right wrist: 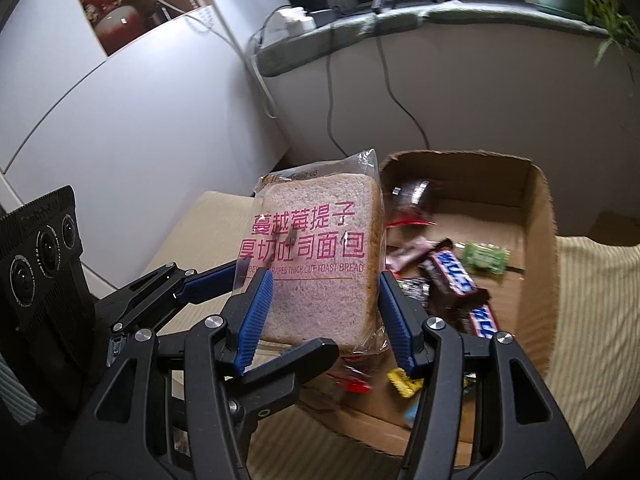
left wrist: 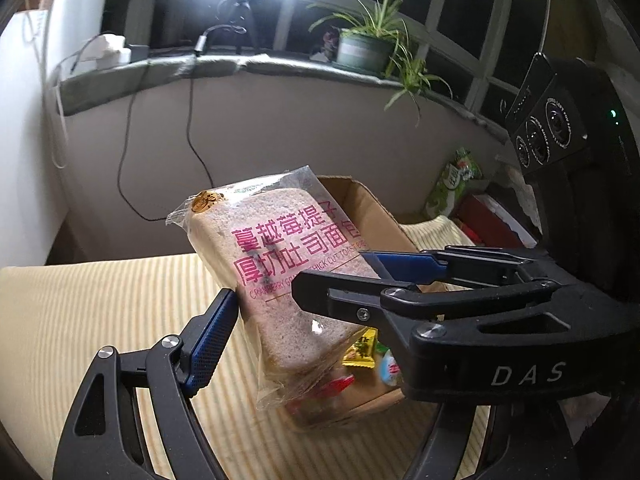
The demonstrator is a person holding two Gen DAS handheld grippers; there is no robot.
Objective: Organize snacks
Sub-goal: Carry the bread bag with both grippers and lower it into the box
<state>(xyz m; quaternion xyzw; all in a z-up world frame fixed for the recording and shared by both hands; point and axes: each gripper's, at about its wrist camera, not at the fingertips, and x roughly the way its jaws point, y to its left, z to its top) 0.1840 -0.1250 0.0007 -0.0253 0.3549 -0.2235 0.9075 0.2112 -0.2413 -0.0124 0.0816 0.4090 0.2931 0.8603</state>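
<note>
Bread pack (right wrist: 316, 260) reads "THICK CUT TOAST BREAD"; Snickers bars (right wrist: 454, 278) nearby

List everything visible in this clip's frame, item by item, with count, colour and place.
bread pack: one, clear wrap with pink print, held upright at the box's left edge
cardboard box: one, brown, open, on the striped cloth
Snickers bars: at least two, brown and blue, inside the box
green packet: one, inside the box
small candies: several, yellow and red, near end of the box
striped cloth: one, cream, under the box
potted plant: one, green, on the windowsill
green bag: one, behind the box
right gripper: blue pads on both bread edges
left gripper: one pad beside the bread
</note>
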